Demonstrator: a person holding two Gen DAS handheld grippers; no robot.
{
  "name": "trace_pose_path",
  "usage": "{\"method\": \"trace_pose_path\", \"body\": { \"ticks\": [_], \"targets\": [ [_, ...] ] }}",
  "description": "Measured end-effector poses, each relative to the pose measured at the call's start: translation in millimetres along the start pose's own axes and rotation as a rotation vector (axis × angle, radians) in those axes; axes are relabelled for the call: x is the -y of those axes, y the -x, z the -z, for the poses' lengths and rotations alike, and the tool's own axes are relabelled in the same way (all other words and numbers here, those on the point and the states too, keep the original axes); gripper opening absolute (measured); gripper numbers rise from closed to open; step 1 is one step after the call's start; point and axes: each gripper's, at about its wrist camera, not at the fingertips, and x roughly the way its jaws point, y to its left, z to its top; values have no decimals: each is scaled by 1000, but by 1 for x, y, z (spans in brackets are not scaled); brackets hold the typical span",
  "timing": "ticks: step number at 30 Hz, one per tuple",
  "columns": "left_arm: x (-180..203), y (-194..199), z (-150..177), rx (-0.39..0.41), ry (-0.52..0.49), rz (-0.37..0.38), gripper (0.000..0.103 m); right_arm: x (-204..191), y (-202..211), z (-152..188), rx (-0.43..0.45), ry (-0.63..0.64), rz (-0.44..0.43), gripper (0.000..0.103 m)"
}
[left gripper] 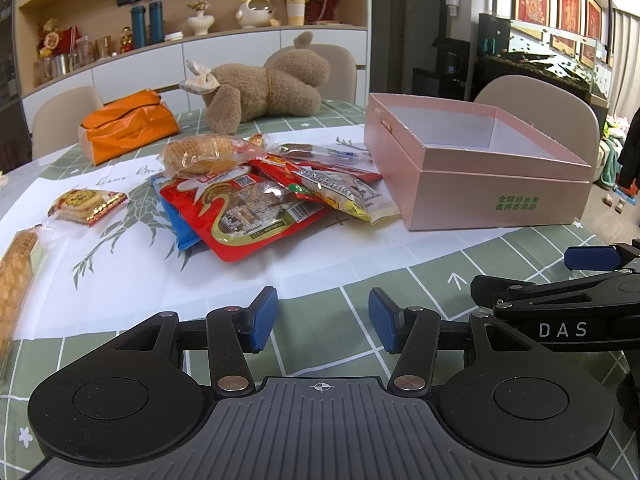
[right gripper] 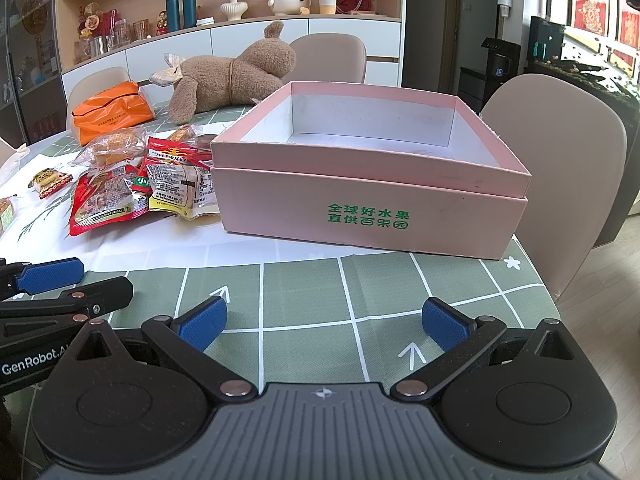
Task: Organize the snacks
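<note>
**Snacks not yet boxed; both grippers waiting empty**

No sorting is being shown as done. The pink box (right gripper: 372,204) is sitting open on the bench (right gripper: 304,300) with only its pale inner walls and floor showing; nothing is seen lying inside, though the near part of its floor is being hidden by the front wall. The snack pile (left gripper: 256,196) is lying at about nine o'clock from the box, just beside its left wall, on a white printed sheet (left gripper: 120,280). A large red packet (left gripper: 240,216) is resting over a blue one, a clear-wrapped waffle biscuit (left gripper: 204,154) is sitting on top at the far side, and a yellow-edged packet (left gripper: 352,196) is reaching nearly to the box. Two further wrapped biscuits are lying apart toward nine o'clock, one small (left gripper: 86,205) and one long piece (left gripper: 18,276) being cut off by the frame edge.

The left gripper (left gripper: 323,318) is being held with its fingers spread and nothing between them, above bare green checked cloth at six o'clock from the pile. The right gripper (right gripper: 324,324) is likewise being held wide open and empty, pointing at the box front.

Every snack is judged still to be moved. The number of packets under the pile cannot be counted, and their labels are too small to be read. An orange bag (left gripper: 128,124) and a plush toy (left gripper: 264,88) are lying beyond, at twelve o'clock.
</note>
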Motion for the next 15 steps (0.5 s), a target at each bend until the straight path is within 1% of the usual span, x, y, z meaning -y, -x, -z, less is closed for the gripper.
{"method": "trace_pose_path", "body": {
  "ticks": [2,4,5,7,8,9,12,13,15],
  "targets": [
    [0,1,0,0,0,1,56,-1,0,1,0,0,0,103],
    [-2,2,1,-4,1,20,56,-1,-1,2,1,0,-2,103],
    [-4,3,-1,-18,-12,36,56,-1,-1,0,-12,4,-8,103],
    [-11,7,-5,-64,-19,71,54,-2,-5,-11,-101,29,-39,103],
    [-18,11,-8,-81,-3,84,54,-2,-6,-16,-144,39,-50,103],
    [-26,16,-11,-80,16,82,54,-1,-6,-17,-169,42,-52,103],
    [-60,27,-24,-79,78,24,54,-1,-8,-21,-216,48,-49,103],
    [-75,28,-29,-87,114,6,54,-1,-8,-21,-223,50,-48,103],
    [-110,24,-43,-126,210,-40,52,-2,-8,-22,-234,56,-51,103]
  ]
}}
